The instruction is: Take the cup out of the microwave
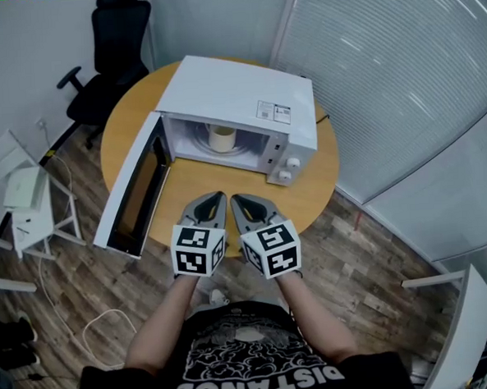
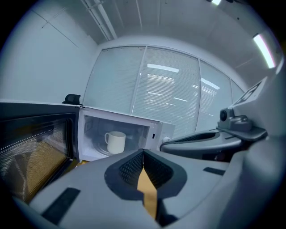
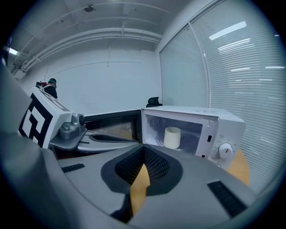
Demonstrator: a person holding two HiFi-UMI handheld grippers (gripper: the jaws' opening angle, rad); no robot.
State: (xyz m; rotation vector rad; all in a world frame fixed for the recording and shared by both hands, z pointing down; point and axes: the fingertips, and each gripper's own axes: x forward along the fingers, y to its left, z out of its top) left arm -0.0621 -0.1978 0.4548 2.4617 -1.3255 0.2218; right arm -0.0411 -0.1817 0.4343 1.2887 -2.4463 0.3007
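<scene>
Starting nearest the head camera, two forearms [image 1: 157,326] are seen reaching forward, one gripper held in each hand. The left gripper [image 1: 218,197] and the right gripper [image 1: 235,199] are held side by side over the near part of the table [image 1: 189,185], tips close together and pointed toward the microwave [image 1: 237,95]. In each gripper view the jaws are found pressed together at the tips, with nothing pinched between them; only table surface shows through the slit behind the tips. Neither gripper is touching the microwave or its door [image 1: 132,188]. The door is recorded as swung wide open to the left. The microwave is set on the round table, with two dials [image 1: 285,169] at the right of its front. The cup [image 1: 222,137] is located inside the cavity, upright on the turntable, well apart from both grippers; its handle is seen on its left side in the left gripper view. A black chair [image 1: 116,57] is noted beyond the table, and blinds [image 1: 401,73] to the right.
</scene>
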